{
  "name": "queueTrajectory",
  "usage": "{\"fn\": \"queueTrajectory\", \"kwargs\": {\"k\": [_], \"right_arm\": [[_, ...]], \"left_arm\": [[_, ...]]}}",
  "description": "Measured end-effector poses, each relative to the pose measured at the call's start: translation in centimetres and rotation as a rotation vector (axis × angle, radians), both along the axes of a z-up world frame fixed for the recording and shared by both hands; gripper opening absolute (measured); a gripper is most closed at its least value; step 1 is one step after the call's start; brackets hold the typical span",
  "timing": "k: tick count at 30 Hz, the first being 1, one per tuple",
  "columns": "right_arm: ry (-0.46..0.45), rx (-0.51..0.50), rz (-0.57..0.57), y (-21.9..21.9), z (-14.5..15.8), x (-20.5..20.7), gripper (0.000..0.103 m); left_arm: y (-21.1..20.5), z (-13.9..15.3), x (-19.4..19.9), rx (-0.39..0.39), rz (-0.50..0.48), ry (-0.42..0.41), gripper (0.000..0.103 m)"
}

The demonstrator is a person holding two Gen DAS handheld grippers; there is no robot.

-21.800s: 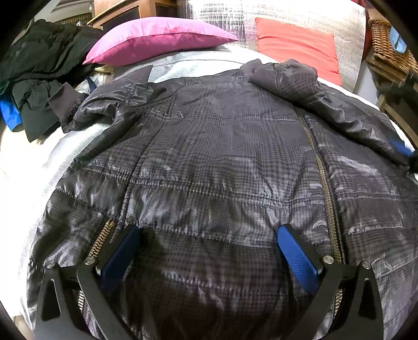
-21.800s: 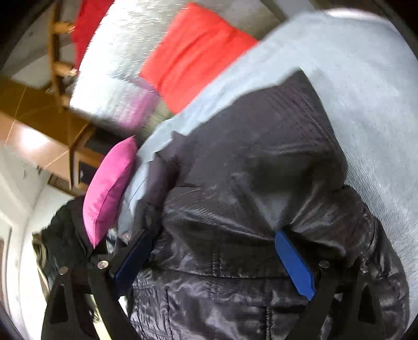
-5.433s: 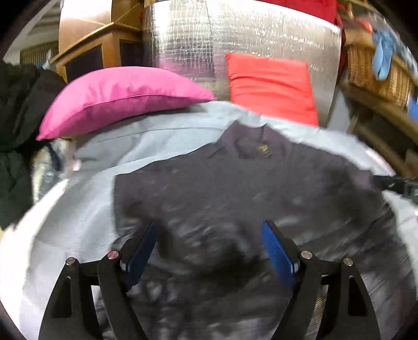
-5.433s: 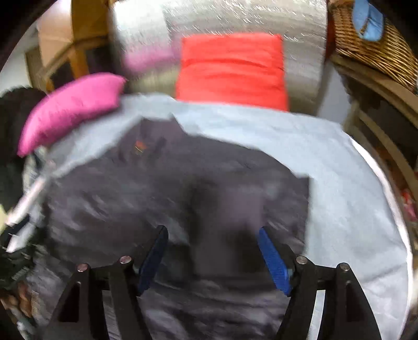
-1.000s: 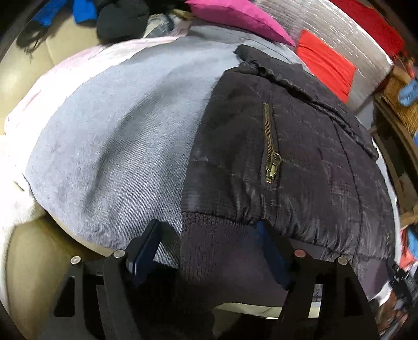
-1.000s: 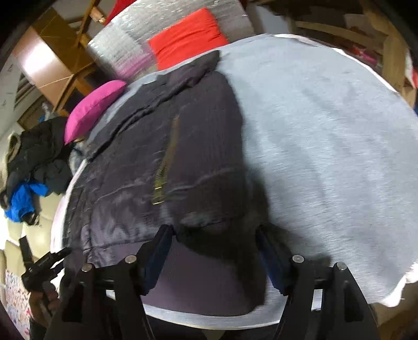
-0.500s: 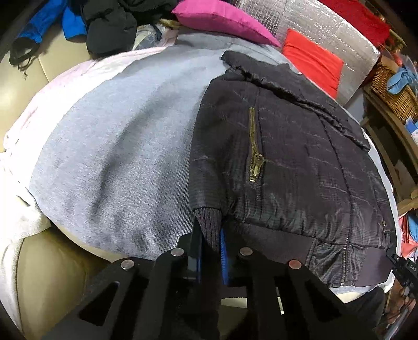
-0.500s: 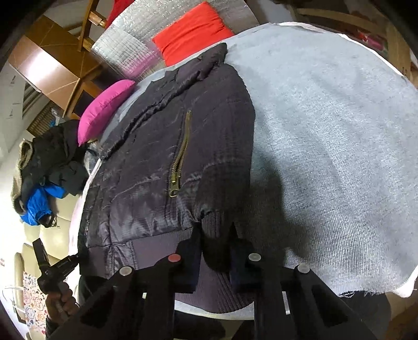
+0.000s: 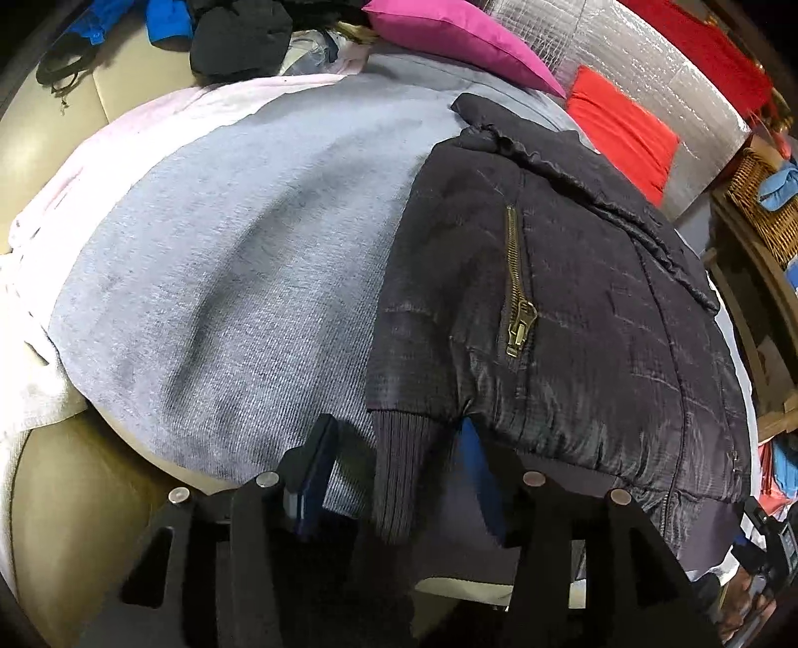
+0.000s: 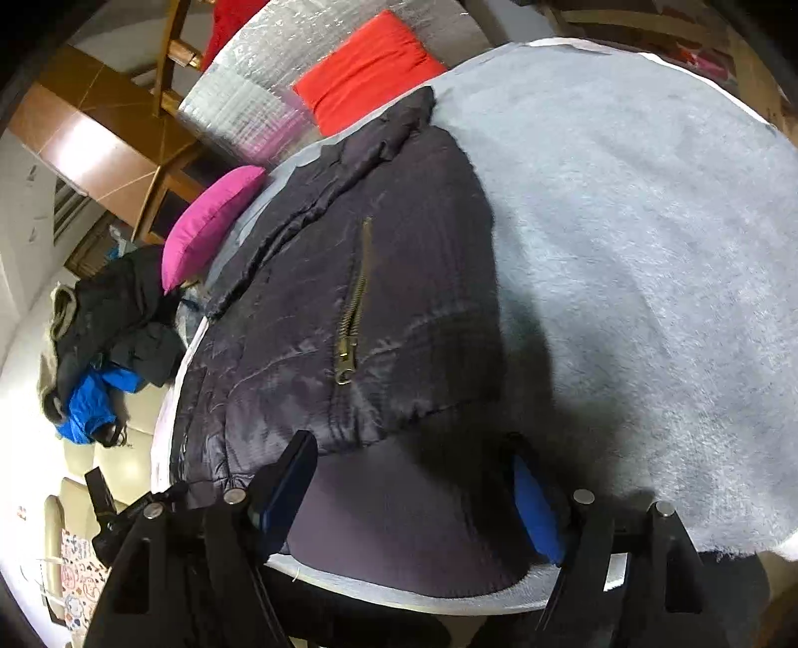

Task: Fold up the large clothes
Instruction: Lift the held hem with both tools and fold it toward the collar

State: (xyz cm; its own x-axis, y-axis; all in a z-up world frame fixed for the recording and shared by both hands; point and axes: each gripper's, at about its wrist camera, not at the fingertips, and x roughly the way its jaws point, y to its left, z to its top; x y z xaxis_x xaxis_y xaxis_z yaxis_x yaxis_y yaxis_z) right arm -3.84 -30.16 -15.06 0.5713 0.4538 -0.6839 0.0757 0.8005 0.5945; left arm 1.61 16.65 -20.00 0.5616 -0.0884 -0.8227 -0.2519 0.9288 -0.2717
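A: Left gripper (image 9: 394, 478): jaws part-open, having just been opening; the ribbed cuff (image 9: 399, 448) of the jacket (image 9: 573, 309) hangs loose between the blue pads (image 9: 316, 473), pressed by neither as far as the left wrist view shows.

B: And the right gripper (image 10: 414, 498)?

A: Jaws wide, likewise just opened. The hem band (image 10: 399, 508) lies between and under its fingers; nothing is clamped.

B: Where does the jacket lie from the two of them?

A: Ahead of both, flat on the grey blanket (image 9: 224, 274). Its long axis runs away from the grippers: hem at the near edge of the bed, collar (image 10: 399, 124) at the far end toward the red cushion (image 10: 364, 70) and the pink pillow (image 9: 459, 40). The brass pocket zip (image 9: 516, 294) runs roughly along the same line.

B: Which hand is nearer to what?

A: The left stands at the jacket's left near corner, with bare blanket beyond it; the right stands at the right near corner. Each is at its own end of the hem.

B: So the next fold?

A: In my judgement, hem carried forward toward the collar, across the long axis, both hands together. The padded shell looks slippery and may slide.
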Motion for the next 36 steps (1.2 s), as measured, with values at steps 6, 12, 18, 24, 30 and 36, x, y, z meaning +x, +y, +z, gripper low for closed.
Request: {"fn": "queueTrajectory", "kwargs": {"k": [6,12,18,24,30,36], "right_arm": [[-0.009,0.025,-0.006,0.0,-0.8,0.3,0.079],[-0.017,0.038,-0.006,-0.4,-0.9,0.2,0.078],[0.012,-0.011,0.042,0.0,-0.7,0.8,0.073],[0.005,-0.032,0.045,-0.2,-0.9,0.6,0.065],[-0.021,-0.083,0.063,0.4,-0.7,0.5,0.065],[0.005,-0.072,0.036,-0.7,-1.0,0.3,0.032]], "left_arm": [[-0.2,-0.5,0.2,0.012,-0.008,-0.02,0.056],[0.1,-0.6,0.1,0.007,0.012,-0.015,0.067],[0.7,-1.1,0.4,0.01,0.071,0.025,0.092],[0.9,-0.8,0.3,-0.005,0.08,0.037,0.092],[0.6,0.1,-0.3,-0.059,0.033,-0.004,0.092],[-0.6,0.2,0.6,-0.046,-0.03,0.002,0.038]]}}
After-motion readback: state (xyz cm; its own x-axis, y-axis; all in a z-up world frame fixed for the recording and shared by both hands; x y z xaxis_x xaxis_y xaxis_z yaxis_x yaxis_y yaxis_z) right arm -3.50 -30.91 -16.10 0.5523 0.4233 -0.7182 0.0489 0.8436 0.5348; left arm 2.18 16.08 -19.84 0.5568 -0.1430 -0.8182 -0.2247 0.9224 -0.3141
